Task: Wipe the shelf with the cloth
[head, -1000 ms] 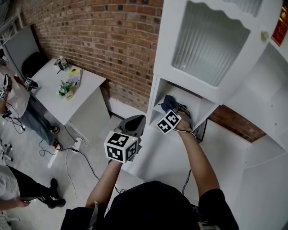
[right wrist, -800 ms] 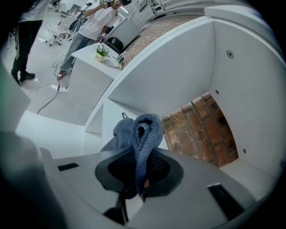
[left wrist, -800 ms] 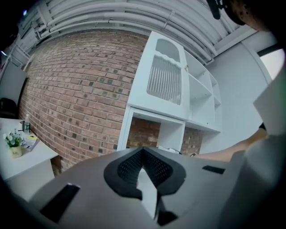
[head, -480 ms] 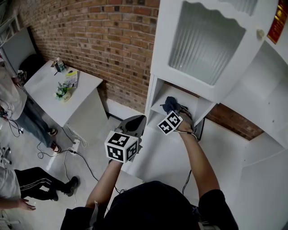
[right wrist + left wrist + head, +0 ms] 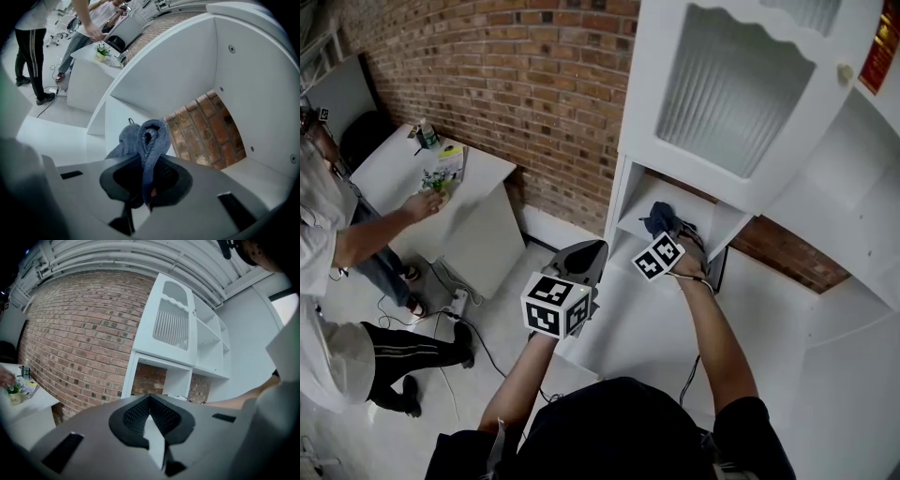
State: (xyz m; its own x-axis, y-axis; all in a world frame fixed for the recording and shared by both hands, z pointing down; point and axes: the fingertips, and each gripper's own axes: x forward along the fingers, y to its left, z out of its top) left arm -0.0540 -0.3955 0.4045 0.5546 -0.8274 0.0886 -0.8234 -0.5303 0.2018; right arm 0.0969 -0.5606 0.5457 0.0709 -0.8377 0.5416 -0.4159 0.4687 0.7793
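Observation:
A grey-blue cloth (image 5: 146, 140) is bunched between the jaws of my right gripper (image 5: 146, 190), which is shut on it. In the head view that gripper (image 5: 667, 246) reaches into the low open compartment of the white shelf unit (image 5: 639, 208), with the cloth (image 5: 659, 217) resting on the compartment floor. My left gripper (image 5: 581, 267) hangs outside, in front of and left of the compartment. Seen from its own camera, the left gripper (image 5: 151, 425) has its jaws together with nothing in them.
A ribbed glass door (image 5: 727, 89) hangs above the compartment. Brick wall (image 5: 506, 84) stands behind. A person (image 5: 342, 281) at the left reaches onto a white table (image 5: 455, 202) holding a small plant and bottle. Cables and a power strip (image 5: 455, 305) lie on the floor.
My right gripper and cloth have barely shifted inside the compartment. The person at the left has stepped closer and stretched a hand onto the white table.

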